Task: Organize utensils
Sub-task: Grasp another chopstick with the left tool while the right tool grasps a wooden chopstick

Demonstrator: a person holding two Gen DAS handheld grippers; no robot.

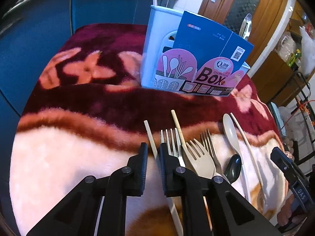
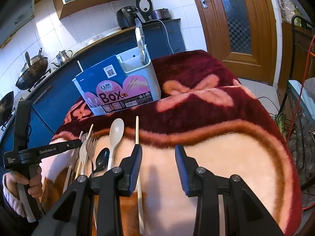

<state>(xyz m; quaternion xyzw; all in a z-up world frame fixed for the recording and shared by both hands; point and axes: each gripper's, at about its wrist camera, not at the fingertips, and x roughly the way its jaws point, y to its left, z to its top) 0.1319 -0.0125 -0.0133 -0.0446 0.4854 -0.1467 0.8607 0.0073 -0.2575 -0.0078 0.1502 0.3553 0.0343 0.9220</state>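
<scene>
Utensils mostly unsorted

Left gripper (image 1: 153, 155) is nearly closed around a pale chopstick (image 1: 150, 137); pad contact cannot be confirmed. Forks (image 1: 198, 155), spoons (image 1: 232, 135) and another chopstick (image 2: 137, 129) are left lying on the blanket (image 1: 69, 157). Right gripper (image 2: 158, 157) is held apart, empty. Holder box (image 2: 137, 74) contains one utensil.

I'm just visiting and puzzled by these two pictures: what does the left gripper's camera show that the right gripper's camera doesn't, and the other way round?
Only the left camera shows the left gripper closed around a pale chopstick.

Only the right camera shows the woks, kettle, the hand holding the left gripper, and the right gripper standing open over the blanket.

Both show the utensil holder, its blue box, the forks and the pale spoon.
</scene>
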